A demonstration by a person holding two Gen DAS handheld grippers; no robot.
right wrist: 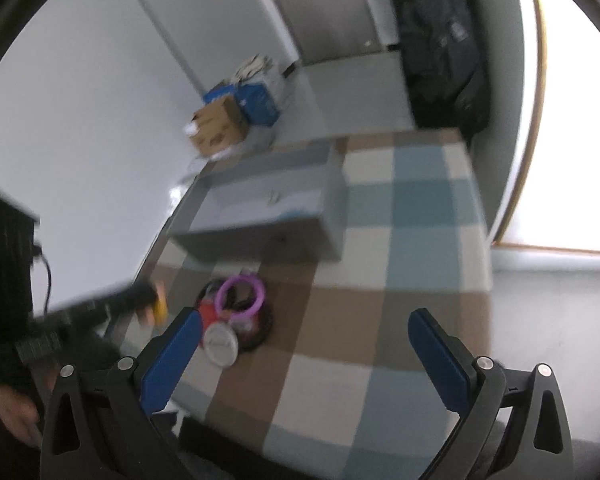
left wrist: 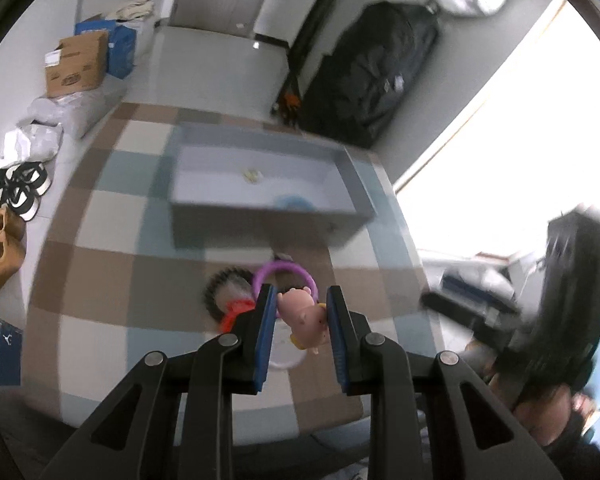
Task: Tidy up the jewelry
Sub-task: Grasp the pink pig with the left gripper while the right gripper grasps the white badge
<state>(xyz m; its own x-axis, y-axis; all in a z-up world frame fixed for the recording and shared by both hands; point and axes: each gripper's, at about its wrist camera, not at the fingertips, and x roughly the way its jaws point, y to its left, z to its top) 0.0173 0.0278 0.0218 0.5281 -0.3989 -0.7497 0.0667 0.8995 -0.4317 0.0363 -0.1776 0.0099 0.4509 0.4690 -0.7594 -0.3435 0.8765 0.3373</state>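
- Pig charm (left wrist: pixel 303 314), pink, sits low centre of the left wrist view, pinched between my left gripper (left wrist: pixel 301 312) pads, jaws nearly together on it.
- Grey tray (left wrist: pixel 260 210) lies straight ahead, above the charm in frame, long axis across the picture; I judge that the drop spot.
- Right gripper (right wrist: pixel 304 344) jaws wide apart, holding nothing; purple ring (right wrist: pixel 241 295) pile just beyond its left finger.

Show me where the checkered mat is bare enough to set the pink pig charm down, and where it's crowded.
Bare: the mat to the right of the grey tray and of the jewelry pile, under the open right gripper. The tray floor is mostly free, apart from a small trinket and a blue thing. Crowded: the pile, in front of the tray. The left gripper holds the pig charm.
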